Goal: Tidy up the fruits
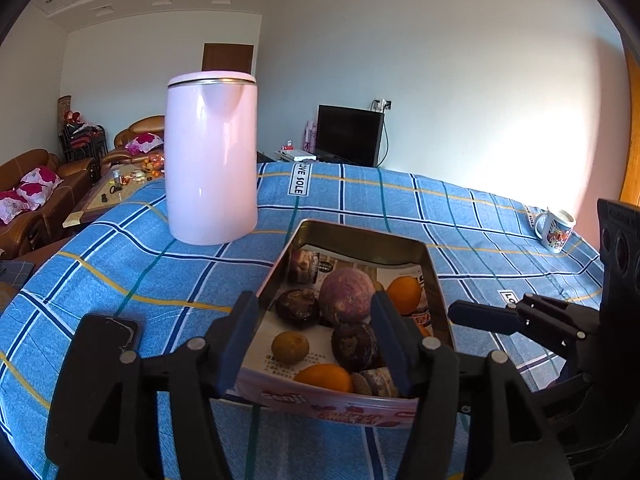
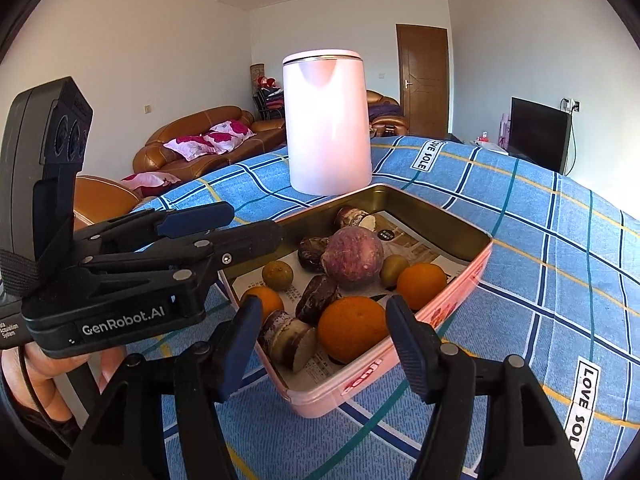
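A pink rectangular tin [image 1: 332, 410] [image 2: 452, 300] lined with printed paper sits on the blue checked tablecloth. It holds a large purple round fruit [image 1: 346, 295] [image 2: 352, 258], several oranges [image 1: 404, 290] [image 2: 350, 328], dark brown fruits [image 1: 298, 306] [image 2: 320, 296], a small greenish fruit [image 1: 290, 347] [image 2: 277, 275] and cut pieces [image 2: 290, 340]. My left gripper [image 1: 314, 340] is open and empty over the tin's near end. My right gripper [image 2: 324, 338] is open and empty, above the tin's near corner; it also shows in the left wrist view [image 1: 484, 316]. The left gripper shows in the right wrist view [image 2: 224, 224].
A tall pink kettle [image 1: 211, 156] [image 2: 326, 120] stands behind the tin. A printed mug [image 1: 556, 230] sits near the table's far right edge. A dark phone [image 1: 114, 330] lies at the left. Sofas, a coffee table and a TV are beyond the table.
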